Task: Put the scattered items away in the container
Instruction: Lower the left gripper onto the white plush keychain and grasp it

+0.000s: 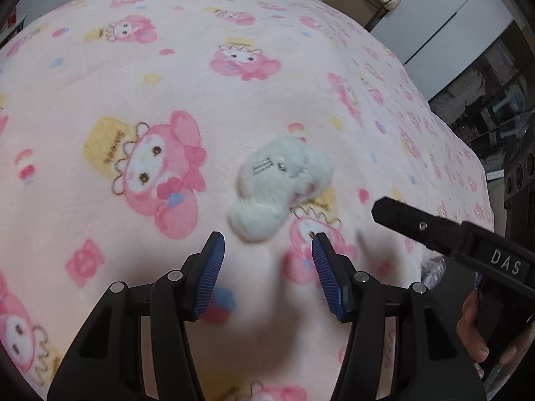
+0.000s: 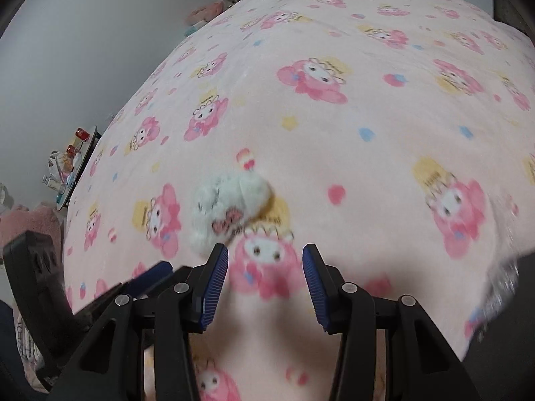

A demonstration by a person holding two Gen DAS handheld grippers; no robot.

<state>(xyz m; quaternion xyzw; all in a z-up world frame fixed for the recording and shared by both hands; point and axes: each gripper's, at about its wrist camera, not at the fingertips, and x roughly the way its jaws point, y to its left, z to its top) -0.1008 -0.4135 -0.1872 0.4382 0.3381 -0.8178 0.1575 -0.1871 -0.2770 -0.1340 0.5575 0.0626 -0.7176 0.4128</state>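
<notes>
A small white plush toy [image 1: 279, 183] lies on the pink cartoon-print blanket [image 1: 234, 100]. In the left wrist view my left gripper [image 1: 267, 245] is open and empty, its blue fingertips just short of the toy. The right gripper's black body [image 1: 451, 240] enters from the right of that view. In the right wrist view the same plush toy [image 2: 230, 207] lies just ahead and left of my right gripper [image 2: 265, 257], which is open and empty. No container shows in either view.
The blanket [image 2: 334, 117] covers a bed that fills both views. A small cluttered side table [image 2: 72, 163] stands off the bed's left edge. A white cabinet [image 1: 451, 23] and dark shelves [image 1: 501, 117] stand beyond the right edge.
</notes>
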